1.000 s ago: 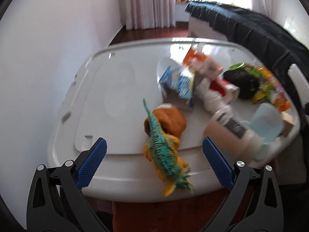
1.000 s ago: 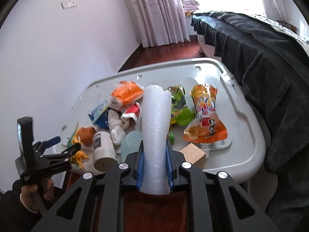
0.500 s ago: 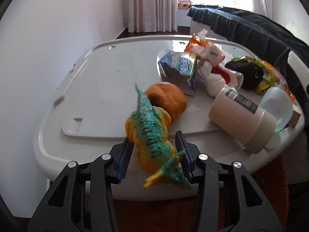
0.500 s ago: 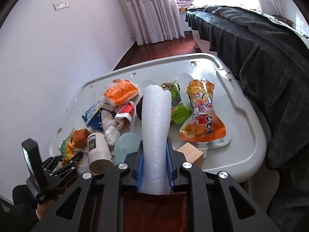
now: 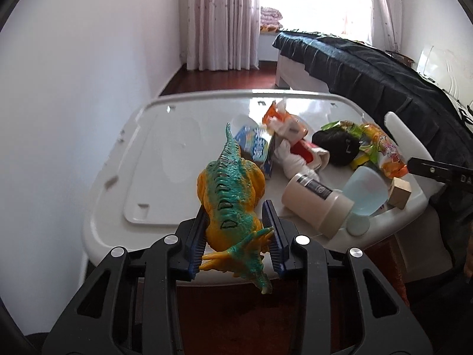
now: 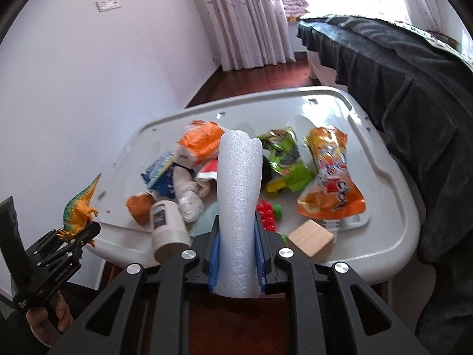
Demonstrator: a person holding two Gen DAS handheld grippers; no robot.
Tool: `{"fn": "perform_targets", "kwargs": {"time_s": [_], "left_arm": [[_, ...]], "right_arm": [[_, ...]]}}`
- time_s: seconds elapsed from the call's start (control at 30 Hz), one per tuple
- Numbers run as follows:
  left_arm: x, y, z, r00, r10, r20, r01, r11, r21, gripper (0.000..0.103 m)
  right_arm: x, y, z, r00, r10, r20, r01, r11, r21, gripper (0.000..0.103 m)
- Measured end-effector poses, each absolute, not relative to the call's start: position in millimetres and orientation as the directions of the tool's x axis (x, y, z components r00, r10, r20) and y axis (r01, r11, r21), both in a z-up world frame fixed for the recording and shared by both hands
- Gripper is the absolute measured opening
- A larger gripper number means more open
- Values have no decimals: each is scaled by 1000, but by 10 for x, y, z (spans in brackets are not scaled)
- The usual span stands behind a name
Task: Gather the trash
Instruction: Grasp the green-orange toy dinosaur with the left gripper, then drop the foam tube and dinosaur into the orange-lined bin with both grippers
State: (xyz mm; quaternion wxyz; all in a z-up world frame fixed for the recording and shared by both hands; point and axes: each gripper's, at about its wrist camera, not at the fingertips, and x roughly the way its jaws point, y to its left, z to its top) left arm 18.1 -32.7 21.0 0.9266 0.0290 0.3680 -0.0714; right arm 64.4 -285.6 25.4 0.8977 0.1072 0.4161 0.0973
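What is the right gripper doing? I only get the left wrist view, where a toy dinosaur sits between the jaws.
Observer: The right gripper is shut on a white foam tube standing up between its jaws.
Operator: Is the dinosaur off the lid?
Observer: Yes. The left gripper, whose jaws have just been closing on it, holds the toy dinosaur beyond the white lid's left edge.
Operator: Anything behind it?
Observer: An orange round thing lies on the lid beside the beige bottle.
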Motion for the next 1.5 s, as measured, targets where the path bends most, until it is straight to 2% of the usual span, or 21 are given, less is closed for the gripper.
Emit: {"fn": "perform_targets", "kwargs": {"time_s": [0.17, 0.4, 0.7, 0.9, 0.97, 1.03, 1.07, 1.1, 1.23, 1.5], "left_arm": [[-94, -330, 366, 723, -99, -683, 147, 989, 12, 35], [-572, -305, 216, 677, -96, -730, 150, 989, 9, 35], [-909, -398, -400, 478, -129, -869, 186, 982, -44, 35], [-805, -407, -684, 406, -125, -905, 176, 983, -57, 35], [-771, -402, -770, 382, -116, -917, 174, 983, -52, 36], [-742, -424, -874, 346, -84, -934, 171, 985, -26, 48], [-726, -430, -911, 334, -71, -940, 167, 986, -15, 70], [-714, -434, -951, 323, -62, -944, 165, 986, -9, 79], [-693, -458, -1006, 306, -37, -951, 170, 985, 17, 79], [-720, -440, -908, 330, -72, -941, 168, 986, -17, 79]], "right_arm": [[439, -2675, 330, 656, 328, -679, -161, 941, 299, 20], [-190, -2455, 88, 602, 396, -693, -159, 910, 382, 20], [-672, -2134, -443, 452, 394, -801, -86, 912, 400, 21], [-582, -2128, -618, 405, 347, -846, -61, 933, 354, 22], [-580, -2100, -734, 370, 326, -870, -52, 942, 330, 27], [-526, -2079, -861, 326, 287, -901, -33, 956, 293, 44], [-482, -2080, -918, 308, 272, -912, -18, 960, 280, 62], [-455, -2099, -965, 296, 258, -920, 5, 962, 271, 63], [-413, -2164, -1014, 293, 259, -920, 47, 958, 284, 63], [-470, -2268, -818, 364, 289, -886, 66, 940, 334, 63]]}}
